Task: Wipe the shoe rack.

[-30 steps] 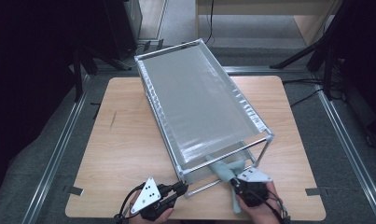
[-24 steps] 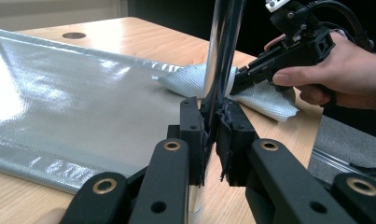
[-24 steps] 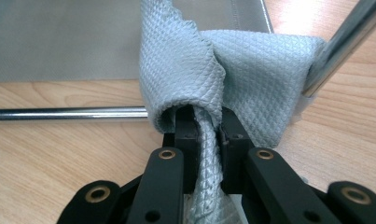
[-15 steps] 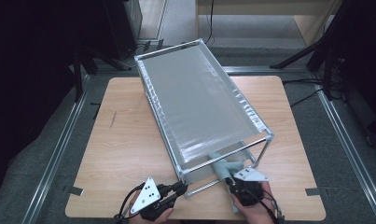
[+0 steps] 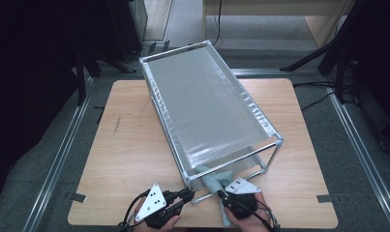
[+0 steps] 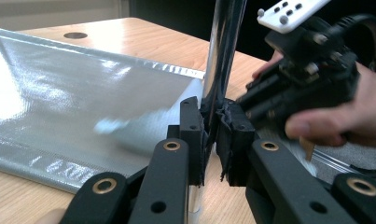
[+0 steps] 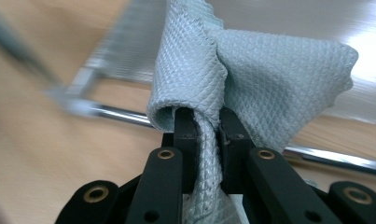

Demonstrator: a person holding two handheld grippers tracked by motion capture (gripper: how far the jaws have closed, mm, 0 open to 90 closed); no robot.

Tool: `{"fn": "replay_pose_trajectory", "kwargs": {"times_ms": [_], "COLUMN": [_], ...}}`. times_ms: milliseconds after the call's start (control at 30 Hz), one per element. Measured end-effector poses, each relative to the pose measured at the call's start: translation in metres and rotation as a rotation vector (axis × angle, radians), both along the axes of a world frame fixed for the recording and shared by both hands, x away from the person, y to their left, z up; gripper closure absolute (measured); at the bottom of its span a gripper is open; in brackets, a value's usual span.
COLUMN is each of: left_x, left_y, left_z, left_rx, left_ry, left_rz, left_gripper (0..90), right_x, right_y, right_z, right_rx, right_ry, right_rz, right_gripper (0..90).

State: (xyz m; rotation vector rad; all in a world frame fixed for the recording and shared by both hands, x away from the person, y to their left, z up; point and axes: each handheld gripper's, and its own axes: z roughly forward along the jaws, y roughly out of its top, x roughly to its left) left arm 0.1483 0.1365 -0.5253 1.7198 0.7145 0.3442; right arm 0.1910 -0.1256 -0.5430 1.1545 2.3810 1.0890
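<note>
The left gripper (image 5: 187, 195) has its fingers (image 6: 191, 135) clenched on the near corner post (image 6: 223, 56) of the long metal-tube rack frame with a grey translucent plastic cover (image 5: 207, 106), which lies on the light wooden worktop (image 5: 129, 145). The right gripper (image 5: 222, 194) has its fingers (image 7: 183, 140) grasping a pale blue-green waffle-textured cloth (image 7: 251, 79), bunched between them. This cloth (image 5: 213, 180) sits at the open near end of the rack frame, just beside the clamped post.
</note>
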Motion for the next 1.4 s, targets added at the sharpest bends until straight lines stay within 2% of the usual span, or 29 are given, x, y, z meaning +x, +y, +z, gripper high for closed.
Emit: {"fn": "replay_pose_trajectory", "kwargs": {"times_ms": [100,233,367,400,433,467,533,667,733,867,1033,1100,1167,1200,1233,1267,1300,1400], "left_x": [0.0,0.0,0.0,0.0,0.0,0.0,0.001,0.001,0.0,0.001,0.001,0.001,0.001,0.001,0.001,0.001,0.001,0.002], "left_y": [0.0,0.0,0.0,0.0,0.0,0.0,0.0,0.0,0.0,0.001,0.001,0.001,0.001,0.001,0.001,0.001,0.001,0.001], "left_z": [0.0,0.0,0.0,0.0,0.0,0.0,0.0,0.0,0.0,0.0,0.0,0.0,0.0,-0.001,-0.001,-0.001,-0.001,-0.001], "left_rx": [0.001,0.001,0.001,0.001,-0.001,0.0,-0.001,-0.001,-0.003,-0.008,-0.008,-0.009,-0.009,-0.01,-0.01,-0.012,-0.012,-0.014], "left_ry": [0.001,0.002,0.003,0.003,0.002,0.002,0.003,0.004,0.004,0.007,0.007,0.008,0.009,0.01,0.01,0.012,0.012,0.013], "left_rz": [0.002,0.0,-0.002,-0.002,-0.003,-0.004,-0.004,-0.004,-0.003,-0.008,-0.01,-0.009,-0.008,-0.007,-0.007,-0.008,-0.008,-0.01], "left_gripper": [81.3,81.3,81.3,81.3,81.3,81.3,81.2,81.2,81.2,81.1,81.0,81.0,81.0,80.9,80.9,80.8,80.8,80.8], "right_x": [0.009,0.015,0.02,0.02,0.02,0.02,0.018,0.013,0.009,0.006,0.003,0.003,0.007,0.011,0.011,0.019,0.024,0.041], "right_y": [-0.024,-0.058,-0.094,-0.094,-0.104,-0.121,-0.138,-0.155,-0.156,-0.153,-0.15,-0.145,-0.138,-0.133,-0.133,-0.121,-0.114,-0.094], "right_z": [0.001,0.002,0.006,0.006,0.008,0.013,0.02,0.037,0.05,0.076,0.114,0.131,0.145,0.151,0.151,0.159,0.161,0.157], "right_rx": [-0.01,-0.031,0.019,0.019,0.029,0.048,0.07,0.11,0.128,0.153,0.224,0.247,0.278,0.281,0.281,0.276,0.264,0.192], "right_ry": [-0.004,0.013,0.054,0.054,0.057,0.054,0.034,-0.04,-0.088,-0.155,-0.276,-0.341,-0.382,-0.393,-0.393,-0.405,-0.404,-0.351], "right_rz": [-0.077,-0.18,-0.252,-0.252,-0.28,-0.332,-0.376,-0.441,-0.451,-0.461,-0.476,-0.466,-0.431,-0.407,-0.407,-0.364,-0.345,-0.296], "right_gripper": [80.1,80.3,80.5,80.5,80.6,80.9,81.2,81.7,81.8,81.9,82.0,82.0,82.0,82.0,82.0,81.8,81.7,81.3]}}
